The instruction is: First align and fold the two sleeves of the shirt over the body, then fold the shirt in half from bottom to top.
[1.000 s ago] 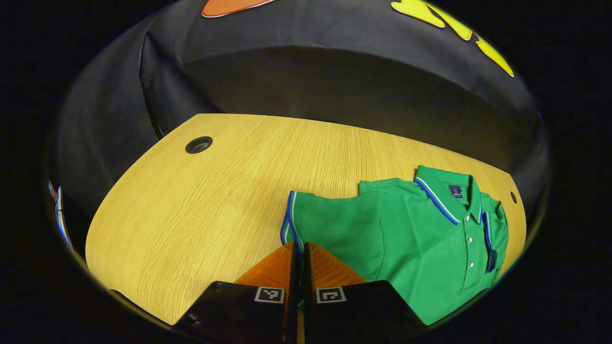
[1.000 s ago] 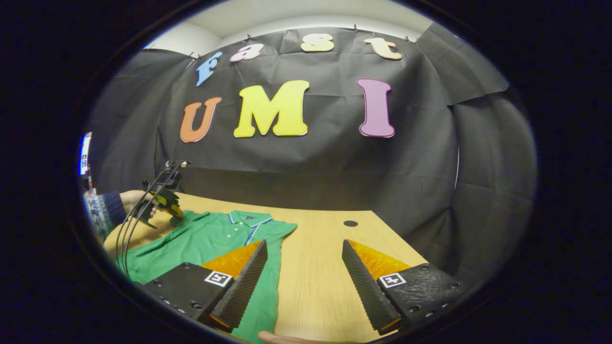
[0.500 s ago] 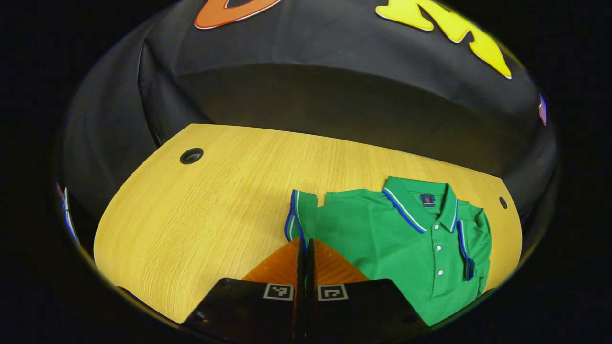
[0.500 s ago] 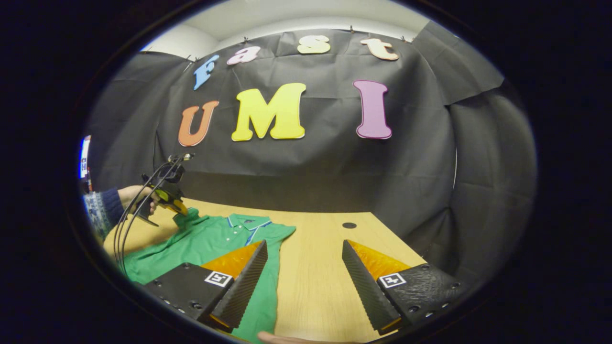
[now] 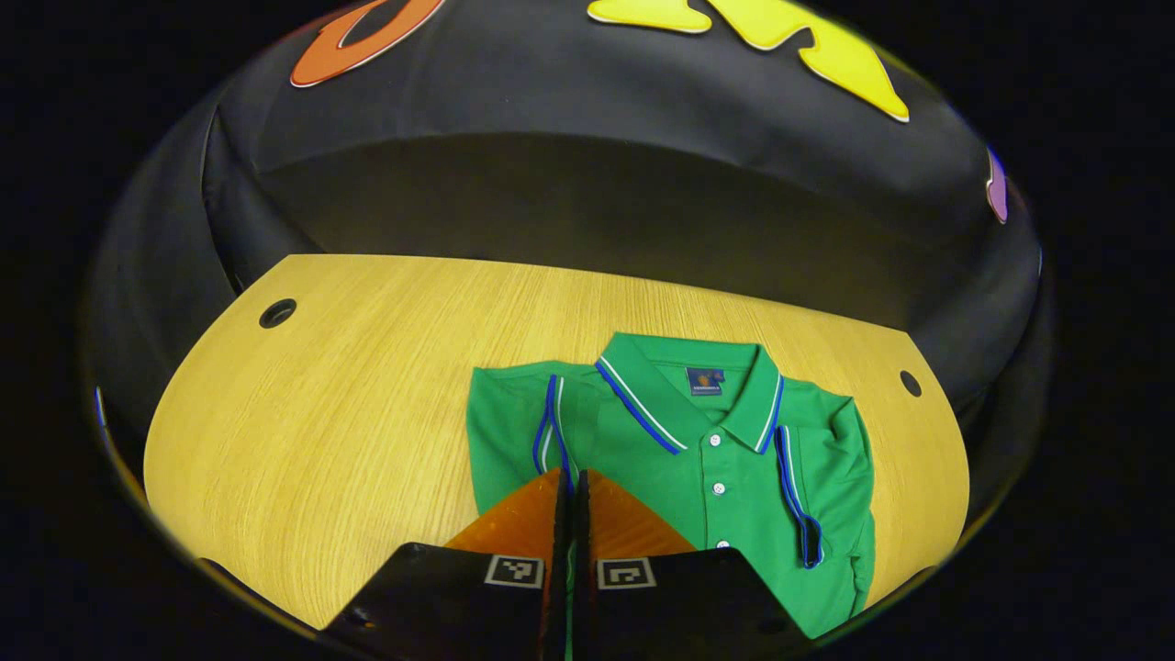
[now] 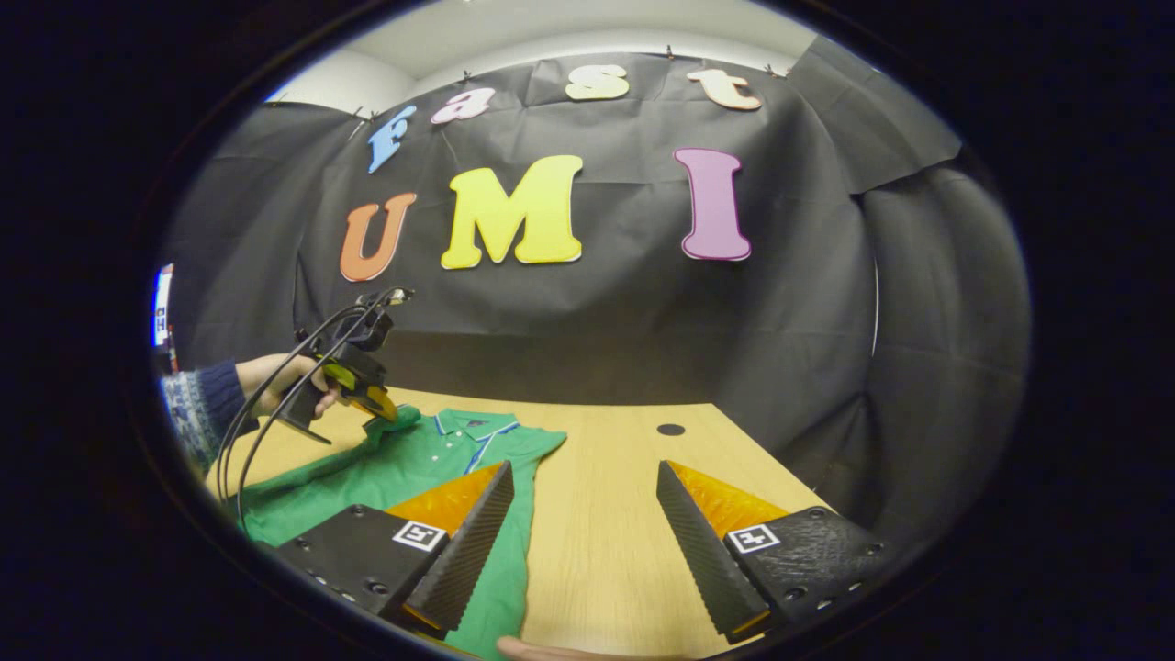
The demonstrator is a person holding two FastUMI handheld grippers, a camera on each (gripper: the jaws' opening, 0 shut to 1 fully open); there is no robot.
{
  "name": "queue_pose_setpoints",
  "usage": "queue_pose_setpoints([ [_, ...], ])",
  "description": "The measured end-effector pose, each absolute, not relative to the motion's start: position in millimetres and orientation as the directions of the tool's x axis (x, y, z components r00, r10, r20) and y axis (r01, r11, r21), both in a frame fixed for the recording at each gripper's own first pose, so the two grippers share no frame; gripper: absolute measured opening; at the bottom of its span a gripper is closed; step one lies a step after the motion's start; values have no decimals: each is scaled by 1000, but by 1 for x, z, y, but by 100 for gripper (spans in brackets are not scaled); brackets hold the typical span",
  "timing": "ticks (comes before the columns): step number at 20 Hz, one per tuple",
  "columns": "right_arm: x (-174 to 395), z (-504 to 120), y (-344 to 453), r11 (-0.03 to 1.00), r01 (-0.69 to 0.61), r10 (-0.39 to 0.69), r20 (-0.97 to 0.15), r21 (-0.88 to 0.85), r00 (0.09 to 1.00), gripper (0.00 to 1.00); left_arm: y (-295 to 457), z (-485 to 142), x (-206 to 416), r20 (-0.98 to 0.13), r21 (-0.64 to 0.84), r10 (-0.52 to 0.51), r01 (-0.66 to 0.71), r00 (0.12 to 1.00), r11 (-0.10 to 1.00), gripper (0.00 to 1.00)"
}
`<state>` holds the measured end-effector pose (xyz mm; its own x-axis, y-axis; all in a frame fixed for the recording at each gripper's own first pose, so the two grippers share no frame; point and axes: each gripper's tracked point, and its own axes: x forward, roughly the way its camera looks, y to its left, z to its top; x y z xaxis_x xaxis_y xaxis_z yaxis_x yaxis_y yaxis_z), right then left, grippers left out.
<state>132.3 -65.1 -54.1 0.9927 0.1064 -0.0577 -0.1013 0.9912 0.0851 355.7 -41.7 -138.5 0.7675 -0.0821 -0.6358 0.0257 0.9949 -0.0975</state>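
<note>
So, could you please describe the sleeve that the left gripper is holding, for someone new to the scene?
On the wooden table lies a green polo shirt. The sleeve is the one pinched in the left gripper, its blue-and-white cuff standing beside the collar.

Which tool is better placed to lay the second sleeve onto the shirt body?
The left tool: it is shut on the green polo shirt's sleeve, above the body. The right tool is open, holding nothing.

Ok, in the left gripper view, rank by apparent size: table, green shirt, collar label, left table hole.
1. table
2. green shirt
3. collar label and left table hole look alike; unranked, since the hole lies farther off.
</note>
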Motion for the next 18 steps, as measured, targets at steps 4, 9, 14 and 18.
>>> queue_pose_setpoints([
  [4, 134, -59, -66, 992, -94, 101, -79, 87, 992, 94, -68, -134, 348, -635, -150, -135, 50, 761, 987, 25],
  [9, 124, -48, -60, 991, -96, 103, -78, 94, 992, 96, -79, -114, 316, -620, -168, -146, 52, 771, 984, 71],
  [14, 96, -28, -38, 992, -101, 104, -50, 72, 993, 96, -68, -84, 272, -537, -136, -134, 71, 833, 988, 91],
  [18, 68, -17, -17, 995, -100, 100, -11, 6, 995, 96, -47, -63, 219, -450, -91, -122, 90, 885, 992, 97],
])
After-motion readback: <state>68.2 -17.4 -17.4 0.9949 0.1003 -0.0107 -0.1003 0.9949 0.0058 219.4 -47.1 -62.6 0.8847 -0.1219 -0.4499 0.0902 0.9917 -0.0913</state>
